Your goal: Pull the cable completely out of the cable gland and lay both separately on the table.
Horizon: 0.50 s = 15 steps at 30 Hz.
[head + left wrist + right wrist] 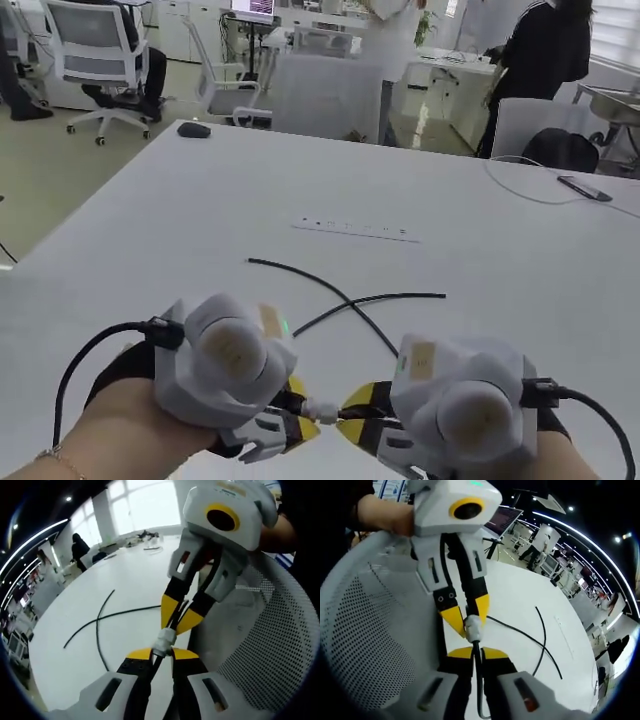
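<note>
Near table (180,230) edge: left gripper (302,408) jaws clamp white cable gland (322,408); right gripper (352,413) jaws closed, apparently pinching black cable (479,680) entering gland.

left tool (303,412): jaws clamped, pointing right | right tool (352,413): jaws clamped, pointing left | tips nearly meeting

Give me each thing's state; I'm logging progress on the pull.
left gripper: shut on the gland.
right gripper: shut on the cable.
gland: held off the table, cable through it.
cable: still in the gland, not laid down.
two loose cables: lying crossed on the table.
</note>
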Available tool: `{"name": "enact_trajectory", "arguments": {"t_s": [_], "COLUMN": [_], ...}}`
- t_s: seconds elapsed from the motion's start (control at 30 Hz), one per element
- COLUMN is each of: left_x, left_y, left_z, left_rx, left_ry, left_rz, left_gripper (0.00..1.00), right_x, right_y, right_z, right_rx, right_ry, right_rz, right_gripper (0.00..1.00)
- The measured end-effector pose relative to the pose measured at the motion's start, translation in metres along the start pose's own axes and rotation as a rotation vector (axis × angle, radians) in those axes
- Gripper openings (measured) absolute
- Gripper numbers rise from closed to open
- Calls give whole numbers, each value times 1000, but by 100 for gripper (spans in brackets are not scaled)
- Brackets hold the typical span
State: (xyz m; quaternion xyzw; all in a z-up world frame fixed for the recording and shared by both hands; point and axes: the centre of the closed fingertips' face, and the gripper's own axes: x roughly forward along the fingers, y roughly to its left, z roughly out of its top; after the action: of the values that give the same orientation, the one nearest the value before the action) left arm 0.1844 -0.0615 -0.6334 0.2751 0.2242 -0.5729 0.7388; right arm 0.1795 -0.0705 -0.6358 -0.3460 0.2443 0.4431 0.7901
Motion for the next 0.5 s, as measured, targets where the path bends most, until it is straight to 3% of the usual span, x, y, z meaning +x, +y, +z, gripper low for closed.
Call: {"name": "enact_trajectory", "arguments": {"t_s": [0.33, 0.5], "left_x": [4, 3], "left_y": [-5, -1], "left_z": [-4, -1], "left_rx": [49, 58], "left_ry": [20, 6], "left_rz": [-25, -3], "left_gripper": [16, 19], "right_x": [1, -1], "right_y": [8, 8], "right_z": [4, 10], "right_rx": [-98, -88], "right_ry": [-12, -50], "right_rz": [31, 33], "right_gripper": [3, 3]}}
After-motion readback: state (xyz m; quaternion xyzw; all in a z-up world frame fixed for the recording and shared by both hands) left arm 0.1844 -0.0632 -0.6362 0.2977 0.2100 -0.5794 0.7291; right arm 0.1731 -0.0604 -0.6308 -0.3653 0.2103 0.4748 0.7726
